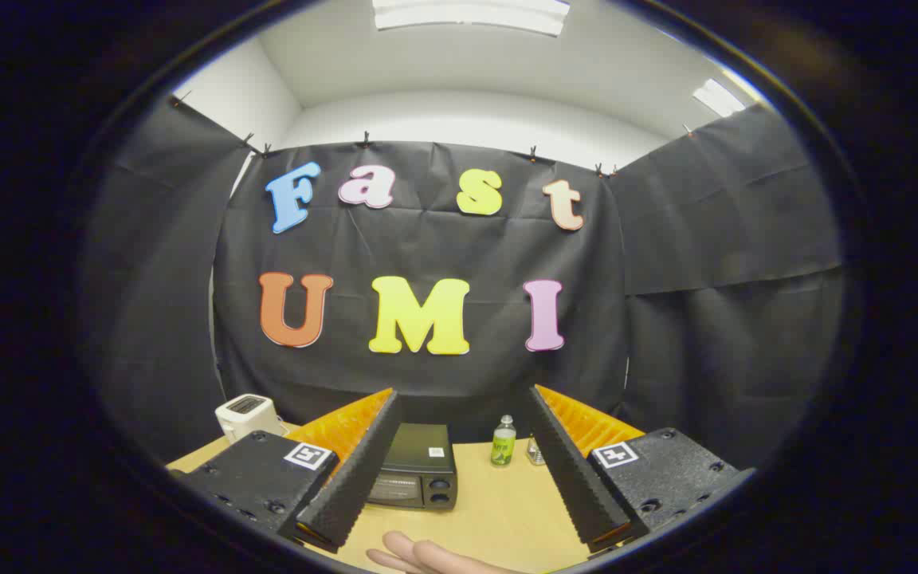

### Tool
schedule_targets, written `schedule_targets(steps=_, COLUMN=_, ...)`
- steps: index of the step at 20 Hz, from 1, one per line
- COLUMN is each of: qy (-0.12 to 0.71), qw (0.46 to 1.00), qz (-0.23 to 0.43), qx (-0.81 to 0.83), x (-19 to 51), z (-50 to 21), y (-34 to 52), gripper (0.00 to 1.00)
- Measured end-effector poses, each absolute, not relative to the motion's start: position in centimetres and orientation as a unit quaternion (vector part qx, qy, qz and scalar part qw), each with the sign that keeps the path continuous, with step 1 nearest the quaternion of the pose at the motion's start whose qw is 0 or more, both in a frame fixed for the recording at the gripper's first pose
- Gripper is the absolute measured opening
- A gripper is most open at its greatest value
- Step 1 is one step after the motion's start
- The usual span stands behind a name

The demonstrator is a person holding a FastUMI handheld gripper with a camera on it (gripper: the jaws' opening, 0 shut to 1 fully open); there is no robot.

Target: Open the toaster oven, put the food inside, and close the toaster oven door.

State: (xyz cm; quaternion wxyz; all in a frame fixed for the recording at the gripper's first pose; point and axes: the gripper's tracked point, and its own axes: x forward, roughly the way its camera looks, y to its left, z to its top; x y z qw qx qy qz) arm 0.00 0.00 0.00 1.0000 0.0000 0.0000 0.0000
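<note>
Toaster oven is noted ahead of the gripper, door closed, behind its left finger; fingers spread apart, holding nothing.

Gripper fingers spread wide, empty, above the table. Closed oven just beyond the left finger; bottle between them, farther back; hand below; toaster far left.

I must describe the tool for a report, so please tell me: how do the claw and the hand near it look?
The claw has two long black fingers with ribbed, toothed inner pads and orange ridged backs. Each finger sits on a black textured block with screw holes, and each block carries a small square black-and-white marker. Below, the tips of a bare hand show; no glove or sleeve is visible.
</note>
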Motion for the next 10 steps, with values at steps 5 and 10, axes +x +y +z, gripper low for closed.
schedule_targets(steps=5, qy=-0.021, qw=0.999, qz=0.0, qx=-0.035, x=1.6, z=-1.5, y=3.1, gripper=1.0)
schedule_targets(steps=10, qy=-0.002, qw=1.0, qz=0.02, qx=-0.012, x=2.0, z=-3.7, y=4.7, gripper=1.0)
